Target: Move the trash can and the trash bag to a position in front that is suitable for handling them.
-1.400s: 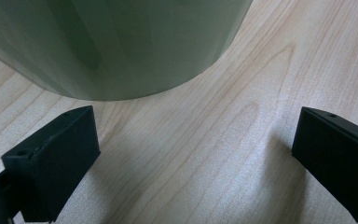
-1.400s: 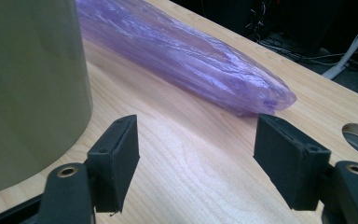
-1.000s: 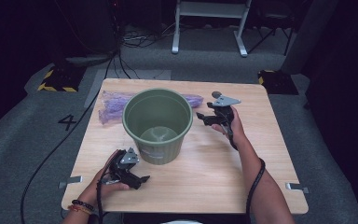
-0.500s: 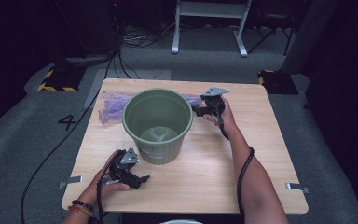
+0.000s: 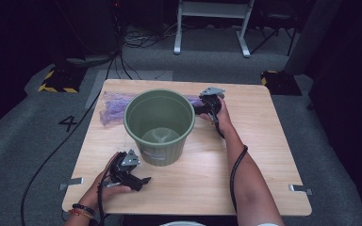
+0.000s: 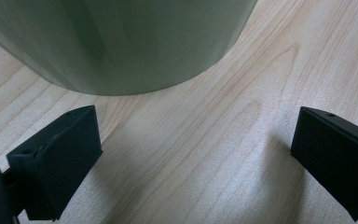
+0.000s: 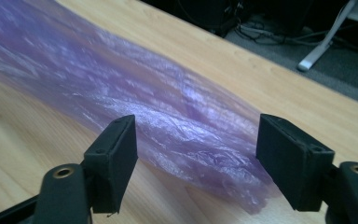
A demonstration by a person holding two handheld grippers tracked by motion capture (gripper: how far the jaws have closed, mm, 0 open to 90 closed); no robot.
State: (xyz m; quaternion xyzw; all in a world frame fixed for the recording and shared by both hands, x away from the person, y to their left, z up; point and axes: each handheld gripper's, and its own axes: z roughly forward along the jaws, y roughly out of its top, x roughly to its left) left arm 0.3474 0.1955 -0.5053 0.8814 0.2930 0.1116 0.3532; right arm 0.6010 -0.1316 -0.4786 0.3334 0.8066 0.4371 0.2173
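Now I'm on the approach — my right fingers (image 7: 193, 161) stand apart, having just narrowed a touch, straddling the near end of the purple bag (image 7: 135, 112), not yet pinching. It lies on the tabletop (image 5: 264, 155) at the bin's (image 5: 159, 127) twelve o'clock. Next: lower and pinch. Left fingers (image 6: 191, 163) rest apart, empty.

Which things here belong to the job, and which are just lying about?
In the job:
- purple plastic bag, flat on the table behind the bin
- green bin, empty
- right claw, open around the bag's end
- left claw, open beside the bin

Lying about:
- metal stand on the floor
- floor cables
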